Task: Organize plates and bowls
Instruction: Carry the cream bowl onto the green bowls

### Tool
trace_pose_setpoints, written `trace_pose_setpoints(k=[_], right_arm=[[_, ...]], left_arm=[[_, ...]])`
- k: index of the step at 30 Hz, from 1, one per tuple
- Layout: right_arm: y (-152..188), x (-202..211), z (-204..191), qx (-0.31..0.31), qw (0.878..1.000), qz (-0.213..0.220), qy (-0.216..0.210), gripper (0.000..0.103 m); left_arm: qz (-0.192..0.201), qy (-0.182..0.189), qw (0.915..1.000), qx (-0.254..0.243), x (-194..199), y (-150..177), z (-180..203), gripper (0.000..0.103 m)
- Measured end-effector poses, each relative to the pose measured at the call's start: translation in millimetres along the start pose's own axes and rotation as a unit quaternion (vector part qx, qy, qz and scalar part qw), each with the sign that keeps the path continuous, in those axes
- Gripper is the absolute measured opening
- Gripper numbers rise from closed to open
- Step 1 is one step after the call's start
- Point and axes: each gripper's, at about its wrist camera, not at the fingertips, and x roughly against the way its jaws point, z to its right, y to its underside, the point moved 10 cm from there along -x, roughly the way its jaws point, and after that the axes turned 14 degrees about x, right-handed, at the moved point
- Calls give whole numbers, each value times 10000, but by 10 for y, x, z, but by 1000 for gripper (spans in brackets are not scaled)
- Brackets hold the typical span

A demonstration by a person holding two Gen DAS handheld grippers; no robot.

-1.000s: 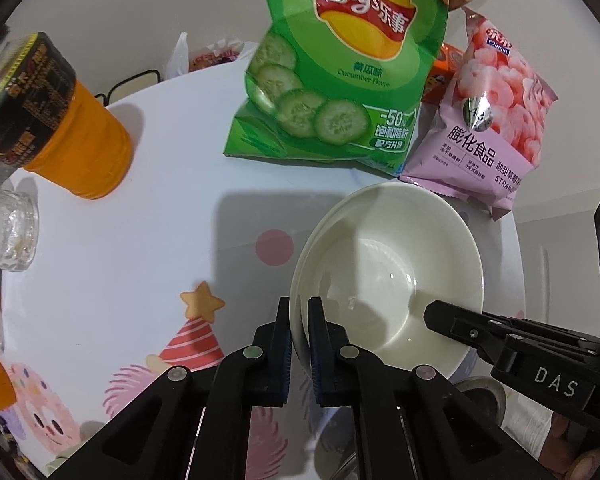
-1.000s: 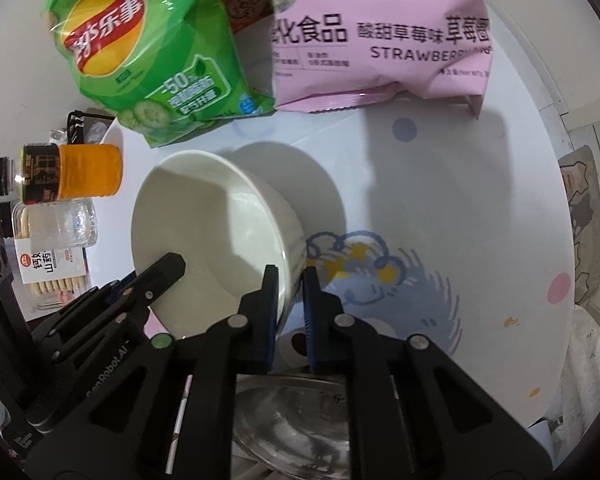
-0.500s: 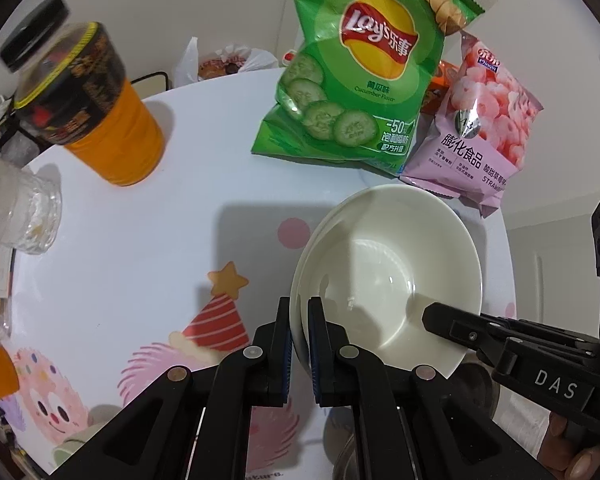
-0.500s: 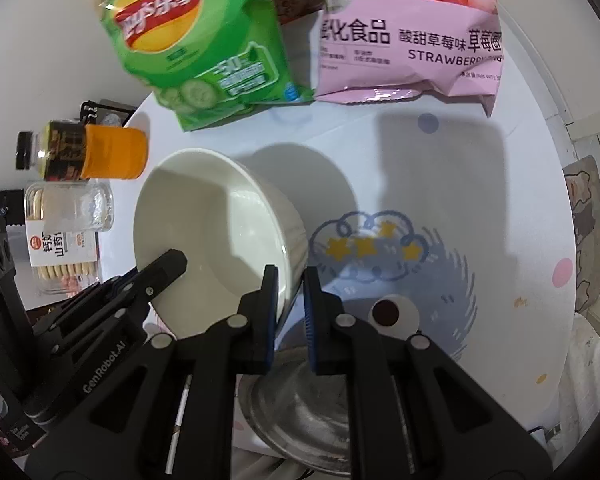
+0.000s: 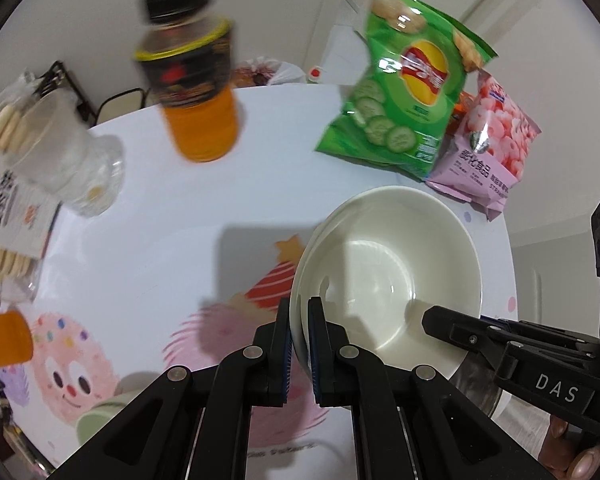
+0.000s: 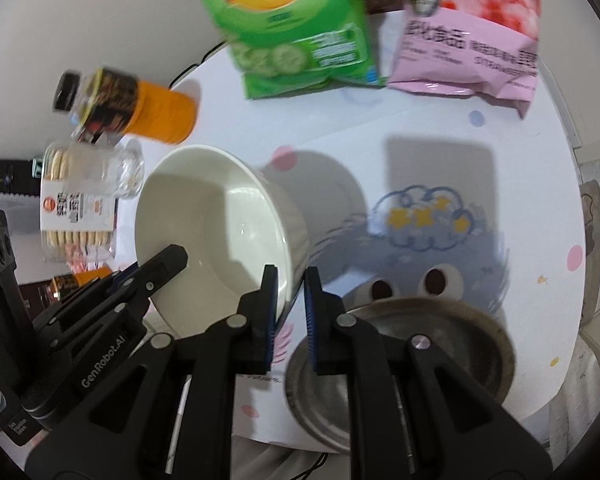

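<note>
Since the earlier frames, the white bowl (image 5: 388, 276) is being carried up and across the table (image 5: 172, 208), so that more of the cloth's cartoon print and the orange drink bottle (image 5: 192, 68) are being brought into both views, while the bowl is being kept at the same spot between the two tools. Its rim is being pinched on one side by the left gripper (image 5: 299, 344), whose jaws are pressed nearly together on the thin wall, and on the opposite side by the right gripper (image 6: 291, 312), closed just as narrowly on the rim. The bowl is being held clear of the table, judging by the shadow being thrown beyond it, just above and beside a metal dish (image 6: 400, 368) at the near table edge. Progress is being judged as early: one bowl is being moved and nothing is yet being shown stacked or put away. A pale green piece (image 5: 100, 416) at the lower edge is being cut off by the left tool, so whether it is a bowl or plate is not being made out. The metal dish is being half hidden behind the right tool's fingers, and the snack bags (image 6: 296, 20) are being blurred by motion.
</note>
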Motion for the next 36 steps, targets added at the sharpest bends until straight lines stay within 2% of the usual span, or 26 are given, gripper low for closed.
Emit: trace_pose_setpoints(k=[12, 23, 29, 36], right_arm=[[333, -149, -972, 773, 9969, -84, -111, 15], [518, -280, -1801, 1533, 9880, -181, -88, 16], [673, -401, -2027, 1753, 9840, -308, -26, 16], [787, -501, -2052, 1784, 9829, -444, 63, 16]], left_arm=[[280, -60, 9977, 621, 486, 289, -961, 7], [525, -82, 9924, 1114, 840, 591, -1741, 7], [474, -99, 9908, 1267, 837, 745, -1973, 7], [334, -109, 9912, 1278, 730, 901, -2041, 8]])
